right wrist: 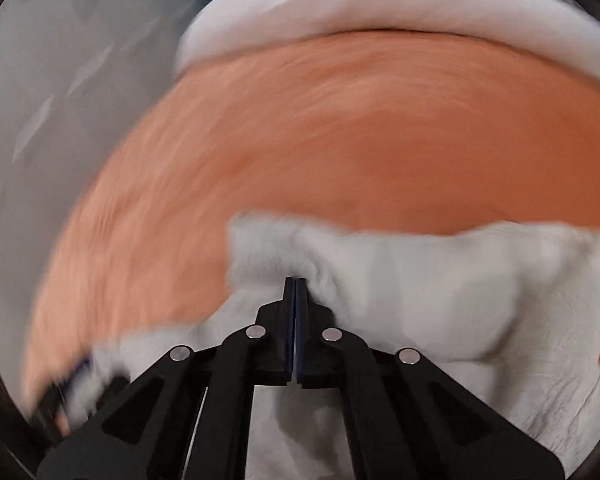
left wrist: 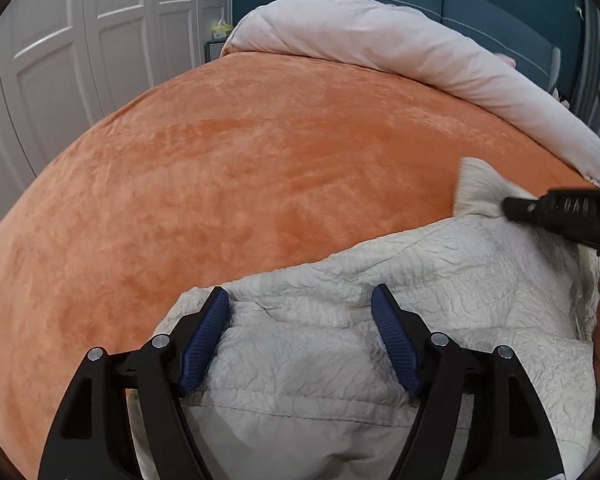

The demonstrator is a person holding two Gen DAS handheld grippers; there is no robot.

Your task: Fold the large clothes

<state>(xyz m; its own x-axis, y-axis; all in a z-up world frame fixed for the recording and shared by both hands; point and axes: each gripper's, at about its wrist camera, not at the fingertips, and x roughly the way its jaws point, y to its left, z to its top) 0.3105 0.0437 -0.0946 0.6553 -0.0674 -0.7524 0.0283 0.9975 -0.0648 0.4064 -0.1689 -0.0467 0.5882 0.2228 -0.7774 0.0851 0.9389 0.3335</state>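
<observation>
Right gripper [right wrist: 295, 280] pinching cream jacket [left wrist: 340, 360] cuff, left gripper [left wrist: 300, 304] spread lower-centre; thin pinch may slip mid-fold.

Orange blanket [left wrist: 239, 168], white duvet [left wrist: 380, 52], wardrobe doors [left wrist: 79, 40]

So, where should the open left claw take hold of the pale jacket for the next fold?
Probably at the jacket's near-left edge, where the fabric bulges up between the open left claw's blue pads. Come from above and the near side: that ridge is raised and thick, and the right claw is already pinching the cloth on the far right.
</observation>
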